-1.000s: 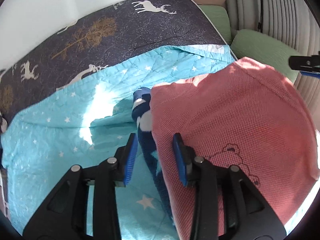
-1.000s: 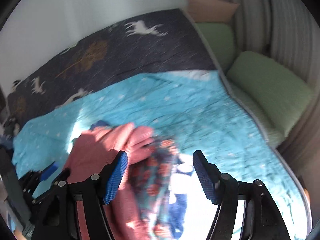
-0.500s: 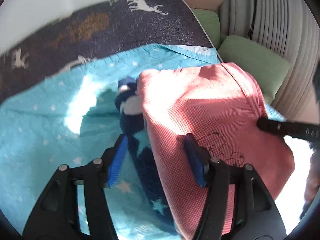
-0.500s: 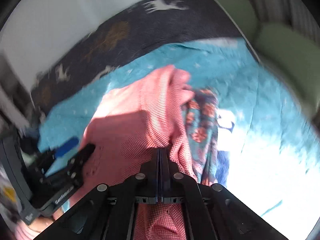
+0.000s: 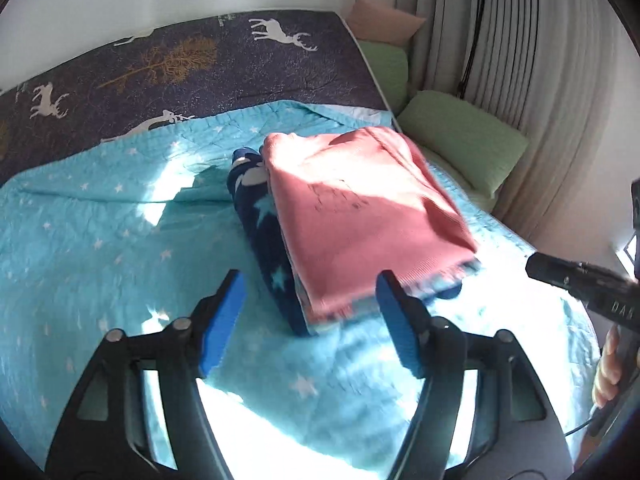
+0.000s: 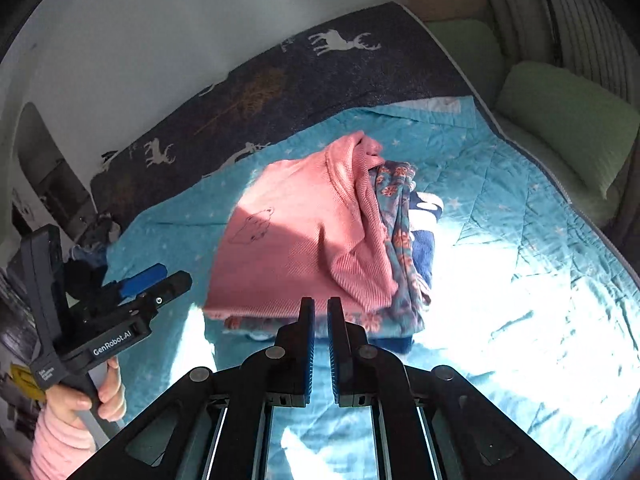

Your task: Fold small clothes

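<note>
A folded pink knit top with a bear outline (image 5: pixel 360 208) (image 6: pixel 296 240) lies on top of a stack of folded small clothes on the bed. Under it are a floral teal garment (image 6: pixel 400 240) and a navy garment with white stars (image 5: pixel 264 236) (image 6: pixel 424 240). My left gripper (image 5: pixel 308 320) is open and empty, just in front of the stack's near edge. My right gripper (image 6: pixel 319 312) has its jaws nearly together, holds nothing, and is just short of the stack's edge. The left gripper also shows at the left of the right wrist view (image 6: pixel 152 280).
The stack lies on a turquoise star quilt (image 5: pixel 100 240) (image 6: pixel 520 240) spread over a dark deer-print bedspread (image 5: pixel 160 68). Green pillows (image 5: pixel 460 140) and a pink pillow (image 5: pixel 384 20) lie along the curtain side. Bright sun patches fall on the near quilt.
Both grippers have let go of the pink top and pulled back from the stack. The left jaws opened wider. The right jaws shut on the top, then came off it with a narrow gap.
</note>
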Tool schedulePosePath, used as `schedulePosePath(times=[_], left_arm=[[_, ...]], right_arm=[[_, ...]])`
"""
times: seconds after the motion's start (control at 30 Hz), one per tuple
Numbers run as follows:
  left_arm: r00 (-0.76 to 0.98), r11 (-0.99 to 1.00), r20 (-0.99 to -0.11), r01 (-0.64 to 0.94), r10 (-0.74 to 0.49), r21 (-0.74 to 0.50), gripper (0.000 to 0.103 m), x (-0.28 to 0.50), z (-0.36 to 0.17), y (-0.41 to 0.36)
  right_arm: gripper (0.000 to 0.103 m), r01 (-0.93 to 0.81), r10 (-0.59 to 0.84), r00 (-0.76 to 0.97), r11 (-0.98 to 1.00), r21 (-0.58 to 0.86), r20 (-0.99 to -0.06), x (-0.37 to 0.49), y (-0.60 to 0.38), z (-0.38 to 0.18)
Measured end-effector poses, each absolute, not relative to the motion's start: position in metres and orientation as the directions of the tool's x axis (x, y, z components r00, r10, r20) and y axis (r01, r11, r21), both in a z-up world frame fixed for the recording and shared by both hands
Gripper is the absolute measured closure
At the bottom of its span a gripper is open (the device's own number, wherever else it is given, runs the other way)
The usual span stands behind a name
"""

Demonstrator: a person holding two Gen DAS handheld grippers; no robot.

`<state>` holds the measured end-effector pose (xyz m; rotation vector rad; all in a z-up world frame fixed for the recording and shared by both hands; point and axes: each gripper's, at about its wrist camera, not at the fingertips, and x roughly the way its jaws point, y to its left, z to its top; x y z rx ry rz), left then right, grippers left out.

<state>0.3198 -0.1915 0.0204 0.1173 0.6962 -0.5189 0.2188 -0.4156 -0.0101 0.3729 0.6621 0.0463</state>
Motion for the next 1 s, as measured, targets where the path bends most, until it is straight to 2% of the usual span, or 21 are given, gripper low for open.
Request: schedulePosePath(times=[0.27, 0.37, 0.43, 0.53, 0.73, 1.0], left_arm=[[0.616, 0.855, -0.61, 0.466, -0.498, -0.227, 0.026, 0.238, 0.018, -0.158], [0.628, 0.865, -0.617, 0.462, -0.475, -0.196, 0.025, 0.21, 0.018, -0.158], [0.649, 0.875, -0.611, 0.453, -0.454, -0.169, 0.021, 0.19, 0.02, -0.157], [0.667, 0.882, -0.601, 0.448, -0.44, -0.149, 0.02, 0.163, 0.024, -0.152], [0.704, 0.896, -0.589, 0.436, -0.396, -0.081, 0.019, 0.126, 0.031, -0.146], [0.733, 0.902, -0.564, 0.429, -0.38, -0.05, 0.019, 0.09, 0.037, -0.133]], right_arm=[[0.086, 0.06, 0.129, 0.836, 0.945, 0.322, -0.533, 0.111, -0.374, -0.01], [0.076, 0.059, 0.107, 0.854, 0.952, 0.299, -0.51, 0.081, -0.361, -0.005], [0.072, 0.067, 0.084, 0.861, 0.959, 0.276, -0.502, 0.062, -0.353, -0.002], [0.063, 0.083, 0.06, 0.866, 0.961, 0.262, -0.497, 0.045, -0.346, 0.0], [0.05, 0.069, 0.065, 0.885, 0.961, 0.268, -0.461, 0.014, -0.337, 0.01], [0.044, 0.036, 0.063, 0.893, 0.977, 0.21, -0.445, -0.011, -0.312, 0.019]])
